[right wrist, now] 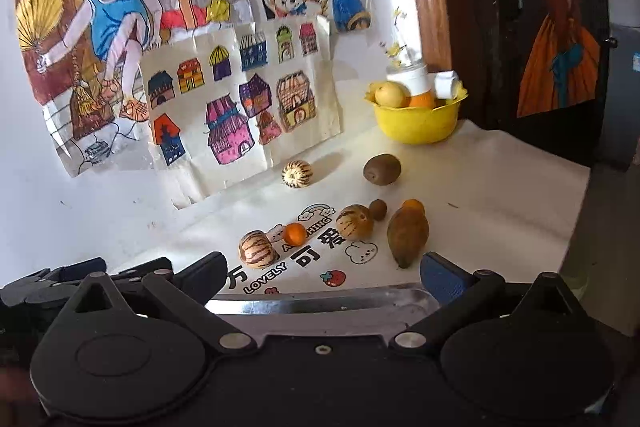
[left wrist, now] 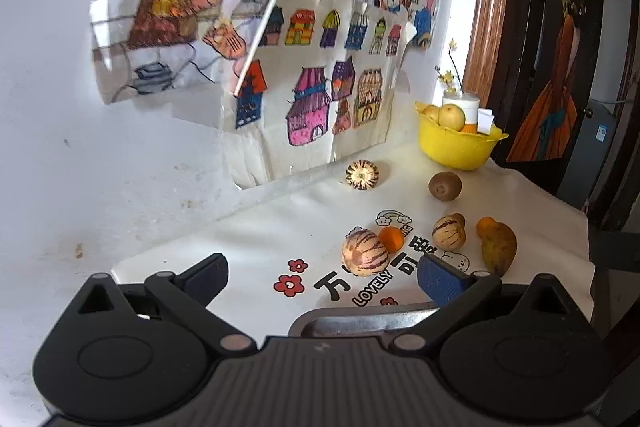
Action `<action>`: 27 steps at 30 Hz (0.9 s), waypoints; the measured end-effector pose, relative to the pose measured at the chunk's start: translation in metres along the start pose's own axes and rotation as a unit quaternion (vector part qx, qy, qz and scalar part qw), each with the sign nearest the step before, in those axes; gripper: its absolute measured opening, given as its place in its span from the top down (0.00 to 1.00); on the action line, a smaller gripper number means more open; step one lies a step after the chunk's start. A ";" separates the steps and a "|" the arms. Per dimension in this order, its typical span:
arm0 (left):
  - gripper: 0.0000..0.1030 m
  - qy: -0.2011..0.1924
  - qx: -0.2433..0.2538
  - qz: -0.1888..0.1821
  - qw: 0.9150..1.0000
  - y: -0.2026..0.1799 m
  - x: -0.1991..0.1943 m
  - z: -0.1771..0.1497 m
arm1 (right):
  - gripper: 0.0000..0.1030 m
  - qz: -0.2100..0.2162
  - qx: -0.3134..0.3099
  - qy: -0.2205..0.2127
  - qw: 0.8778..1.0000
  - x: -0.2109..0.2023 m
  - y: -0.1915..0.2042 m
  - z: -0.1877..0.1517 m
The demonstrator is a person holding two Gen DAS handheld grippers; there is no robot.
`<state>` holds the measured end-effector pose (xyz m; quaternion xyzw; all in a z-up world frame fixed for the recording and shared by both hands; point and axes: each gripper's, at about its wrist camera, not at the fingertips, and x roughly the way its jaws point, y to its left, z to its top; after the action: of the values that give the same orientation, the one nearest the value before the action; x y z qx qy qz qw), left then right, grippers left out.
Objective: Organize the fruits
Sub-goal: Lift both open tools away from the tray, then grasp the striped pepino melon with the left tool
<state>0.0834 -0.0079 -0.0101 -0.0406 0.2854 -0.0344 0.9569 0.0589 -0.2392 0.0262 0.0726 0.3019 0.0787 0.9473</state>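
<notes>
"LOVELY" and characters 万, 可 printed on white tablecloth [right wrist: 480,187]

Kids' drawings [right wrist: 240,95] taped on the wall, printed cloth [right wrist: 480,187] over desk, flower jar [right wrist: 408,73] behind, dark painting [right wrist: 560,59] right.

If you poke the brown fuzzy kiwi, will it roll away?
Probably a little. The kiwi looks egg-shaped, so it would likely wobble rather than roll straight. It lies alone on the flat white cloth, nothing nearby to stop it. Its skin looks dull and rough, so likely not slippery.
</notes>
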 end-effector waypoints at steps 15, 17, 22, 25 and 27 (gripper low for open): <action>0.01 0.045 0.036 -0.012 0.998 -0.019 0.085 0.021 | 0.01 0.063 0.024 0.072 0.995 0.089 -0.026 0.037; 0.01 0.050 0.041 -0.016 0.998 -0.022 0.095 0.023 | 0.01 0.063 0.025 0.076 0.995 0.096 -0.029 0.039; 0.01 0.075 0.042 -0.023 0.996 -0.027 0.126 0.020 | 0.01 0.075 0.026 0.101 0.992 0.122 -0.032 0.036; 0.01 0.089 0.043 -0.025 0.995 -0.029 0.139 0.019 | 0.01 0.078 0.025 0.110 0.991 0.135 -0.032 0.034; 0.01 0.102 0.041 -0.032 0.993 -0.029 0.148 0.019 | 0.01 0.084 0.028 0.114 0.990 0.144 -0.032 0.033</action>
<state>0.2165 -0.0485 -0.0723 -0.0063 0.3783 -0.0803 0.9222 0.1973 -0.2460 -0.0335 0.1149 0.4024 0.1577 0.8944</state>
